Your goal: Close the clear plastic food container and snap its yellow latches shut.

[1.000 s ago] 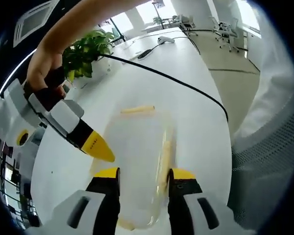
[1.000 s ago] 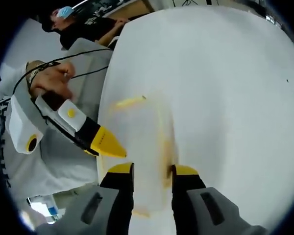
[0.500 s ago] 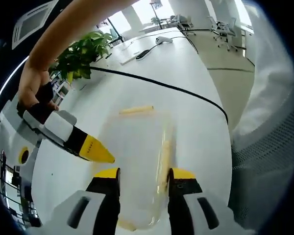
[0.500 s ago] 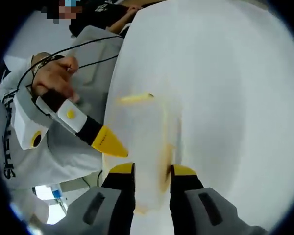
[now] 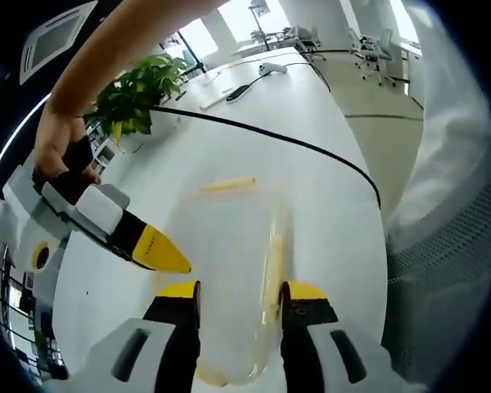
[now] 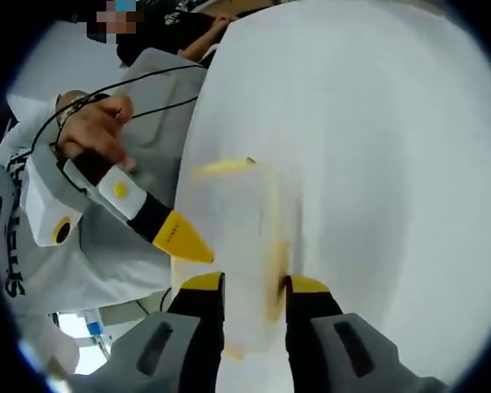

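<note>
The left tool (image 5: 232, 288) and the right tool (image 6: 247, 282) are each sitting with jaws apart, straddling the clear container (image 5: 229, 270) on the white table (image 5: 311, 164); neither is clamping it. Over the last second the right tool, seen in the left view, is drawing back slightly from the container's side. The yellow latches (image 5: 227, 184) are looking unchanged, so the snapping seems still to be done.
</note>
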`<control>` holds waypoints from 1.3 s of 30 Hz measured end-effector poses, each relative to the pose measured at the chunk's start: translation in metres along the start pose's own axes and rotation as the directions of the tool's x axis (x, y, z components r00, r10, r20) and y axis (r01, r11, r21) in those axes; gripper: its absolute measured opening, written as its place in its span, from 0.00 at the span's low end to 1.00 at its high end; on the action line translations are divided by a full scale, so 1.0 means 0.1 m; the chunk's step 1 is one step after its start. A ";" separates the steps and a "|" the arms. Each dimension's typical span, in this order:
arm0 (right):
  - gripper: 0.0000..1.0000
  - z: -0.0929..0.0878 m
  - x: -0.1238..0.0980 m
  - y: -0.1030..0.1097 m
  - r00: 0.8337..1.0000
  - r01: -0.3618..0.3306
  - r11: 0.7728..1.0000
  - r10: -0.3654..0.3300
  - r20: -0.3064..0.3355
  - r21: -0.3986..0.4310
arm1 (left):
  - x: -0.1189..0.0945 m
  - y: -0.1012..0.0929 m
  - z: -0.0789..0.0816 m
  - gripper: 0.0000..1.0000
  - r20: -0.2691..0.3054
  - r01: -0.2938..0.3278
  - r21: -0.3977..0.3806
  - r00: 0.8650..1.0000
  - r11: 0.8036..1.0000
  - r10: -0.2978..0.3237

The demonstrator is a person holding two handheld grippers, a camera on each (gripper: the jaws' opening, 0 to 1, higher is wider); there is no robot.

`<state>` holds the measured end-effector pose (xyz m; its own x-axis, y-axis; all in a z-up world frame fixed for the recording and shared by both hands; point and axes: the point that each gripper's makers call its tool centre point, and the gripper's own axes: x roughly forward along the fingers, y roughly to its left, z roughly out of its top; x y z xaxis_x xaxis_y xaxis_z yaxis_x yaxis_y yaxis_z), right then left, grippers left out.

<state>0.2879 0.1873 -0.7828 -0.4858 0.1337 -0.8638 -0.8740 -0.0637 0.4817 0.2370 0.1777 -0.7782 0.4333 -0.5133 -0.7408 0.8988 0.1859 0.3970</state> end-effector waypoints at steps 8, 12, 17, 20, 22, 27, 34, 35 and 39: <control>0.24 0.04 -0.02 -0.03 0.999 0.030 0.999 -0.030 0.022 -0.022 | 0.00 0.01 0.00 0.33 0.005 0.005 -0.004 1.000 1.000 -0.005; 0.25 0.06 -0.03 -0.05 0.998 0.050 0.998 -0.049 0.025 -0.039 | 0.00 0.01 0.01 0.33 0.001 0.006 -0.004 1.000 1.000 -0.006; 0.25 0.08 -0.04 -0.06 0.997 0.074 0.995 -0.072 0.033 -0.074 | 0.00 0.01 0.01 0.34 0.003 0.004 -0.007 1.000 1.000 -0.004; 0.25 0.07 -0.04 -0.06 0.995 0.086 0.994 -0.082 0.053 -0.069 | 0.00 0.00 0.02 0.34 0.010 0.001 -0.012 1.000 1.000 -0.001; 0.25 0.06 -0.05 -0.06 0.992 0.105 0.993 -0.101 0.077 -0.058 | 0.00 0.00 0.02 0.34 0.021 0.003 -0.012 1.000 1.000 -0.003; 0.27 0.08 -0.08 -0.06 0.975 0.193 0.975 -0.178 0.133 -0.110 | -0.01 0.01 0.05 0.36 0.035 0.025 -0.070 0.999 0.997 -0.023; 0.49 -0.07 -0.12 -0.03 0.946 0.315 0.934 -0.295 0.132 -0.168 | -0.05 0.00 -0.03 0.45 -0.003 0.031 -0.036 1.000 0.999 -0.031; 0.49 -0.10 -0.13 -0.02 0.944 0.321 0.931 -0.302 0.132 -0.171 | -0.06 0.01 -0.02 0.47 0.006 0.037 -0.054 0.999 0.998 -0.037; 0.57 -0.16 -0.18 -0.02 0.926 0.364 0.919 -0.340 0.164 -0.152 | -0.10 0.06 -0.04 0.51 0.009 0.043 -0.055 0.999 0.998 -0.043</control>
<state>0.2981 0.1686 -0.7701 -0.1514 0.3079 -0.9393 -0.9814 -0.1600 0.1058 0.2382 0.1874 -0.7701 0.3940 -0.5284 -0.7520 0.9189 0.2096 0.3342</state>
